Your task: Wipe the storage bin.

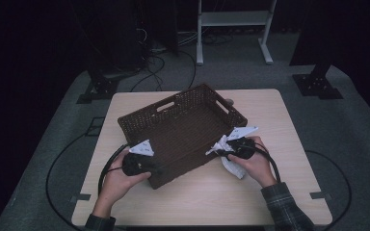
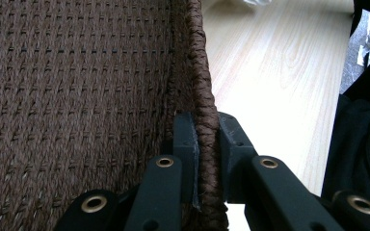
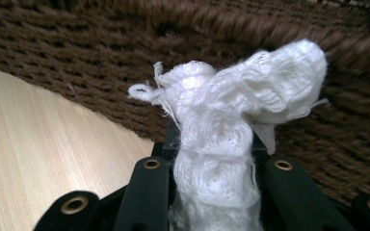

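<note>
A: Your left gripper (image 2: 206,159) is clamped on the basket (image 1: 183,126) rim, one jaw inside the wall and one outside, at the near left corner. Keep that pinch firm so the basket does not slide on the table (image 1: 279,120) while the other hand works

B: And the right?

A: Your right gripper (image 3: 214,144) is clenched on the cloth (image 3: 231,106), a white, frayed, bunched piece that stands up between the jaws. In the high view the cloth (image 1: 225,147) sits at the basket's near right wall, part of it trailing onto the table by your right hand (image 1: 253,161)

B: So what makes this step go well?

A: My reading is that you are bringing the cloth against the woven wall, to wipe it or lift it over the rim; I cannot tell which. Either way, lead with the bunched tip, not the jaws, so the weave does not snag the metal. Keep the tail from dragging under your wrist, and brace with the left against the push

B: Any writing to read?

A: No brand or label that I can make out on the basket, cloth or grippers. The pale plates on top of the grippers carry small dark marks, too small to read from above
</note>
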### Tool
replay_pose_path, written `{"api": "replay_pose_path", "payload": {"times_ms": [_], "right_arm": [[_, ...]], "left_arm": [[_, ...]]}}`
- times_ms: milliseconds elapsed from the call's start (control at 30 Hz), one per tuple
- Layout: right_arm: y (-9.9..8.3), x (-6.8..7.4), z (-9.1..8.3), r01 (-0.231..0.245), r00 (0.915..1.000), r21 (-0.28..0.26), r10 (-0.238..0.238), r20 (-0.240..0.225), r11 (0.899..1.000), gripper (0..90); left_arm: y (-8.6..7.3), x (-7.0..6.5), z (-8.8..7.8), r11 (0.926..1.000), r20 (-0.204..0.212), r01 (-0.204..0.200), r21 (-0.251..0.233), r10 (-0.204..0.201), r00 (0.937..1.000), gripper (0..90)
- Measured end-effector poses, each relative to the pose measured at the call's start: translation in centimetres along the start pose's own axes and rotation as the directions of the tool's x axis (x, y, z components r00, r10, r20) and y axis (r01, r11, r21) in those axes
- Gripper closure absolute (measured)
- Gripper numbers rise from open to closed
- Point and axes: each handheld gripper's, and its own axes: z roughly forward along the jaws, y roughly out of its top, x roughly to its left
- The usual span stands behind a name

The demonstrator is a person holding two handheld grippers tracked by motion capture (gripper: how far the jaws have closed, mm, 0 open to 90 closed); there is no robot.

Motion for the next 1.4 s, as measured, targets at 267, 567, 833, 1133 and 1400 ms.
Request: {"api": "replay_pose_path", "payload": {"times_ms": [267,567,833,1133,1400], "right_arm": [[-0.9,-0.1,1.4,-0.005,0.9999,0.054,0.006,-0.012,0.999,71.8],[-1.6,-0.4,2.2,-0.026,0.999,0.08,0.029,-0.036,0.996,71.8],[-2.2,-0.1,3.2,-0.013,0.9989,0.134,0.019,-0.042,0.991,71.7],[-1.0,0.7,2.2,0.024,0.9997,0.099,-0.023,-0.013,0.995,73.1],[0.4,1.3,0.6,0.038,0.9993,0.025,-0.037,-0.005,0.999,74.2]], "left_arm": [[0.0,0.0,0.0,1.0,0.0,-0.001,0.0,0.001,1.0,79.6],[0.0,0.0,0.0,1.0,-0.001,-0.001,0.002,0.001,1.0,79.7],[0.0,-0.1,0.0,1.0,0.0,-0.001,0.003,0.001,1.0,79.7],[0.0,0.0,0.0,1.0,0.001,-0.001,0.003,0.001,1.0,79.7],[0.0,0.0,0.0,1.0,0.0,-0.001,0.004,0.001,1.0,79.7]]}}
